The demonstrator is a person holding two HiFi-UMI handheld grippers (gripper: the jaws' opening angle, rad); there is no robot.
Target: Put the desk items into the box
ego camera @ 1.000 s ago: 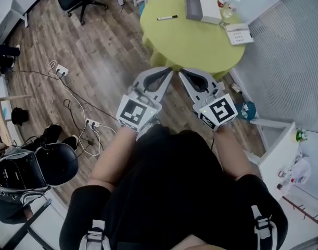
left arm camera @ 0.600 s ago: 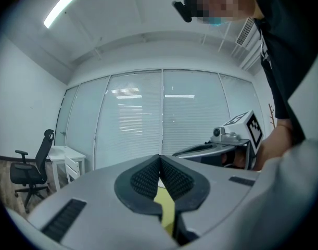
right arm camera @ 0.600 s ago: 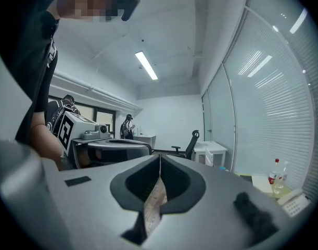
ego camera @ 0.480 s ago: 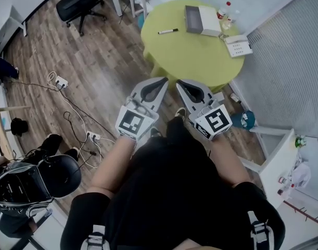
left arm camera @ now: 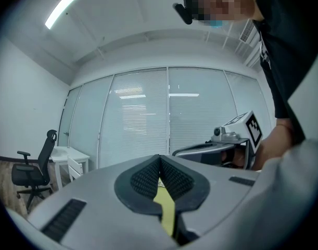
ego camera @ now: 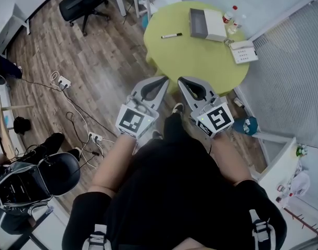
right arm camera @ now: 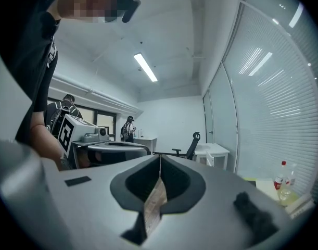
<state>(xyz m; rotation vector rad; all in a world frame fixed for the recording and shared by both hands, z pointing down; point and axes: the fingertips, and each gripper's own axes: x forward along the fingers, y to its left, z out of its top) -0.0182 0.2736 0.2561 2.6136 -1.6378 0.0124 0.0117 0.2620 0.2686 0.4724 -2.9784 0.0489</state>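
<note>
Both grippers—left gripper (ego camera: 157, 83), right gripper (ego camera: 186, 84)—closed, empty.

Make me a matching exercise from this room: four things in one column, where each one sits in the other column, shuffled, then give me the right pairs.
Things
1. marker
2. box
3. white keypad unit
4. office chair

Places
A. on the wooden floor, off to the left of the green table
B. at the table's right edge
C. lying alone on the table's left part
D. on the table's far side, next to the bottles

Pairs: 1-C, 2-D, 3-B, 4-A
</note>
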